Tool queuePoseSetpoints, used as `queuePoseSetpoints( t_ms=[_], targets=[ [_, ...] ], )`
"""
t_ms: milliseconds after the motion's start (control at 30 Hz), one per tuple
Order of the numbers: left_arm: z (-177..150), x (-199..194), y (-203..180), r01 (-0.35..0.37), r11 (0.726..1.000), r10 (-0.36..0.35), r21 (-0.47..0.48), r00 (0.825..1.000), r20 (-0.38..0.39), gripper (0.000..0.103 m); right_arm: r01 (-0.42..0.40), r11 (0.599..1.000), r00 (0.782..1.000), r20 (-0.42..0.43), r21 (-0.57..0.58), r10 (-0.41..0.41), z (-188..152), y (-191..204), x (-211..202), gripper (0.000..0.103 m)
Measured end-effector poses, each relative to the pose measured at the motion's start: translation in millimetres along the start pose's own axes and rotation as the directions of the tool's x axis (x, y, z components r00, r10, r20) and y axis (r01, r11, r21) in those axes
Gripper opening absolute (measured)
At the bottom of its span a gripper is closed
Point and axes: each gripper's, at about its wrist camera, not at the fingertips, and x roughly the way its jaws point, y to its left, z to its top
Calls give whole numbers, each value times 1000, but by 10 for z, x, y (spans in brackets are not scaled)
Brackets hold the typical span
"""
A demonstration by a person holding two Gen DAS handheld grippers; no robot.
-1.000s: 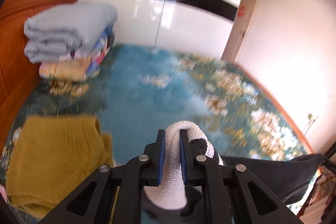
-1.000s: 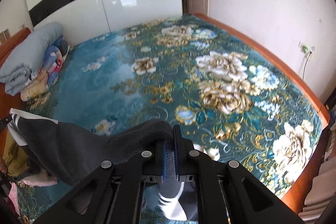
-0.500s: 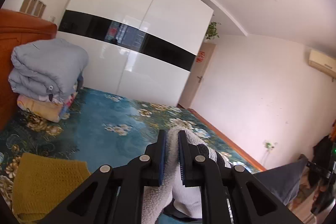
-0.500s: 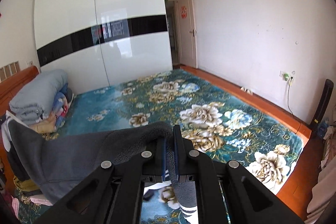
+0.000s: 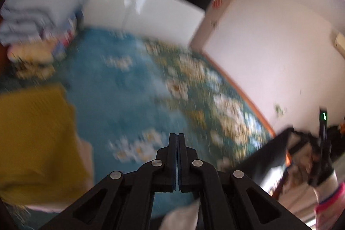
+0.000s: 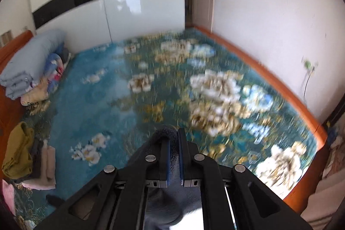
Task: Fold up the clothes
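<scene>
Left tongs closed empty, right tongs — seemingly — pinching grey garment

Both wrist cameras look forward and downward along their own claws across the floral bedspread toward the white wardrobe. The left view, heavily blurred, sits close above the bed, with the right-hand claw at its far right edge. Both share the folded quilts left of the claw.

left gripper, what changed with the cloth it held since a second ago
The left gripper has just been closing and now has nothing between its fingers; the white cuff it held slipped out. The right gripper stays clamped on the dark grey garment.
</scene>
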Motion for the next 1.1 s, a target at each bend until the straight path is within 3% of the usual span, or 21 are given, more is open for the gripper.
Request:
queuePoseSetpoints(
  t_ms=[100,200,300,333,367,400,533,600,667,800,867,933,1000,1067,1100],
  targets=[
    [-498,624,-272,43,998,-35,40,983,-182,1,19,997,998,-69,69,-15,-57,-166,417,6],
    [-1072,1020,-733,84,987,-36,138,946,-323,10,51,992,992,-121,118,-37,-91,-355,634,6],
    [-1495,1276,-1226,149,955,-33,256,913,-407,32,51,985,989,-147,164,-26,-90,-520,732,6],
    [-1615,1344,-1384,173,939,-31,298,904,-426,44,50,983,988,-154,179,-22,-99,-562,754,6],
    [-1704,1384,-1516,185,918,-18,351,903,-428,59,48,980,987,-159,191,-17,-109,-585,773,6],
    [-1794,1426,-1652,196,893,-4,405,903,-429,62,45,979,986,-167,201,-11,-122,-608,806,6],
    [-2167,1715,-2035,194,776,98,599,903,-419,66,39,977,981,-196,209,3,-182,-670,908,6],
    [-2375,1927,-2112,172,730,174,661,889,-423,66,33,978,979,-206,205,10,-200,-673,935,6],
    [-2523,2058,-2156,166,700,218,694,876,-430,66,30,980,977,-211,198,13,-209,-669,942,6],
    [-2733,2220,-2241,105,617,320,780,872,-370,67,26,982,975,-223,188,17,-234,-678,969,6],
    [-2789,2256,-2261,92,594,340,799,872,-352,67,26,983,972,-232,182,17,-248,-686,984,6],
    [-2783,2246,-2274,93,604,334,791,872,-358,65,26,984,971,-237,179,18,-258,-704,989,6],
    [-2742,2207,-2263,97,620,321,779,874,-365,57,25,983,971,-240,180,19,-264,-734,990,6],
    [-2682,2150,-2235,114,639,298,761,875,-381,39,25,982,970,-242,186,21,-269,-774,997,6],
    [-2639,2117,-2209,128,654,279,745,875,-395,35,25,981,969,-244,191,23,-272,-793,1001,6]
  ],
)
